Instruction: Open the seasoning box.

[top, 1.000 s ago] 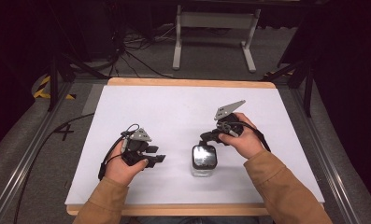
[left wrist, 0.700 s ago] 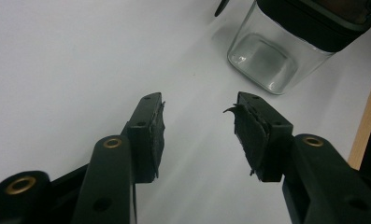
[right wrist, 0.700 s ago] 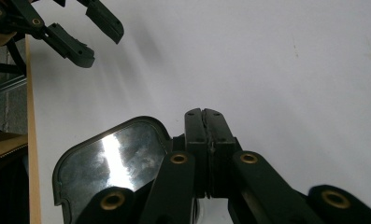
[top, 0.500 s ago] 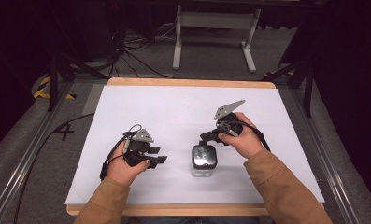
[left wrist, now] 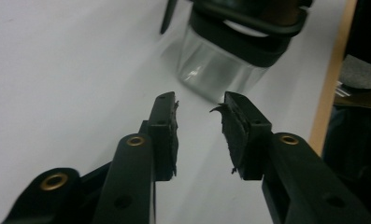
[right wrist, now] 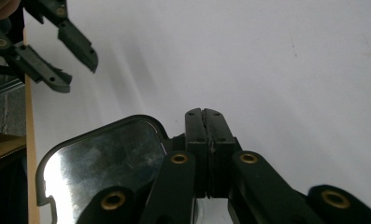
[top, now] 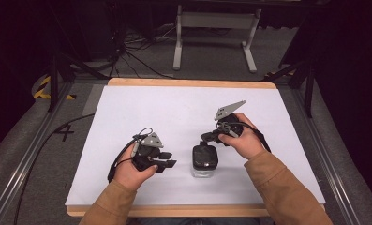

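Clear container with black lid (top: 204,160) sits near the front middle of the white tabletop (top: 127,108). Right gripper (top: 211,137) rests at the lid's far edge, jaws pressed together with nothing visible between them. Left gripper (top: 168,160) is just beside it, jaws partly apart, just been closing, nothing between them. Step looks like the approach. Next: the left jaws need to line up on the container's wall or lid before clamping.

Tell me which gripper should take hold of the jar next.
Left. The left gripper faces the jar with its fingers apart and nothing between them; they have just been closing. The right gripper is shut, resting by the lid.
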`<state>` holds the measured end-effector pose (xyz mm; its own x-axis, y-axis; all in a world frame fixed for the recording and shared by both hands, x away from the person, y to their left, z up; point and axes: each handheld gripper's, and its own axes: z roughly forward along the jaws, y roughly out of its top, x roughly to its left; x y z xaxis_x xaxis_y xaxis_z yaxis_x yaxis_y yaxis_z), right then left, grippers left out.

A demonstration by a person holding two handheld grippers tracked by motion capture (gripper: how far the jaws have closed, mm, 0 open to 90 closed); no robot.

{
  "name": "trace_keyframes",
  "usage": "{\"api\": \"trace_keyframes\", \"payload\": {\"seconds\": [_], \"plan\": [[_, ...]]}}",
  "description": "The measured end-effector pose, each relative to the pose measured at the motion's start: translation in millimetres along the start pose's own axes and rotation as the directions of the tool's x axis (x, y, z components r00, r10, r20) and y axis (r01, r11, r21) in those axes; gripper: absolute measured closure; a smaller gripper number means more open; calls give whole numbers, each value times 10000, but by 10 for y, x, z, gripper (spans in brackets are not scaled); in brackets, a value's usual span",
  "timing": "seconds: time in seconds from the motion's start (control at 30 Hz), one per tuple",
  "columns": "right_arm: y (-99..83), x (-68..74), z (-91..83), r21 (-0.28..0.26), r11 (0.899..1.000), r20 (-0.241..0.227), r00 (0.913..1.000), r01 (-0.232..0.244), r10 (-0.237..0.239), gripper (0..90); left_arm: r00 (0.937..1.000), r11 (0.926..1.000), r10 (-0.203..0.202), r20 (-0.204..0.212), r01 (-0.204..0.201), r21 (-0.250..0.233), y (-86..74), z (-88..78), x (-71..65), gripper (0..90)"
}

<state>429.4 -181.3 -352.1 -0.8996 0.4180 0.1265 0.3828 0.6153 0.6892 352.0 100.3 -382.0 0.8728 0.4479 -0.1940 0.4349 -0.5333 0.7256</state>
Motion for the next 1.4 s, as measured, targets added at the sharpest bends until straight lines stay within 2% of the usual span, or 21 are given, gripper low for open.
{"api": "trace_keyframes", "payload": {"seconds": [0.13,0.2,0.3,0.47,0.57,0.8,0.87,0.9,0.93,1.03,1.1,1.17,1.23,1.27,1.4], "plan": [[5,16,1,23,10000,80,9999,66,-66,900,9975,9987,497,502,-501,77,86,80,-184,848],[4,15,1,7,10000,72,10000,60,-60,900,9957,9980,605,695,-617,151,124,137,-251,894],[3,13,-1,25,10000,51,10000,7,-7,900,9952,9983,563,796,-574,117,156,226,-323,897],[0,5,0,-4,10000,43,10000,28,-28,900,9972,9992,403,626,-403,-8,195,337,-373,898],[-4,5,1,-39,10000,44,10000,19,-18,900,9977,9990,274,622,-251,-376,193,337,-363,897],[-9,9,-19,-10,10000,168,9998,-46,46,897,9979,9977,258,599,-219,-644,195,321,-354,895],[-27,10,-73,-525,9985,293,9994,-151,166,896,9979,9967,342,556,-300,-754,203,311,-342,892],[-39,16,-124,-844,9962,334,9992,-196,225,895,9982,9961,184,574,-134,-867,203,309,-349,891],[-52,25,-171,-1086,9938,354,9990,-240,280,895,9982,9952,249,549,-196,-958,207,301,-340,889],[-190,118,-407,-1884,9820,668,9973,-158,289,895,9992,9912,152,377,-101,-1318,228,279,-339,883],[-248,165,-456,-2079,9780,779,9964,-156,324,896,9994,9901,161,292,-118,-1396,236,275,-337,883],[-469,327,-599,-2526,9676,1137,9931,11,285,896,9996,9872,154,233,-115,-1592,250,268,-335,882],[-527,356,-627,-2614,9652,1133,9931,-10,317,897,9998,9866,109,185,-78,-1630,253,262,-342,883],[-661,410,-667,-2718,9622,1008,9937,-190,481,898,9998,9859,116,183,-84,-1672,257,265,-342,882],[-848,506,-610,-2259,9736,779,9956,-329,517,898,9998,9835,49,170,-18,-1806,267,274,-352,881]]}}
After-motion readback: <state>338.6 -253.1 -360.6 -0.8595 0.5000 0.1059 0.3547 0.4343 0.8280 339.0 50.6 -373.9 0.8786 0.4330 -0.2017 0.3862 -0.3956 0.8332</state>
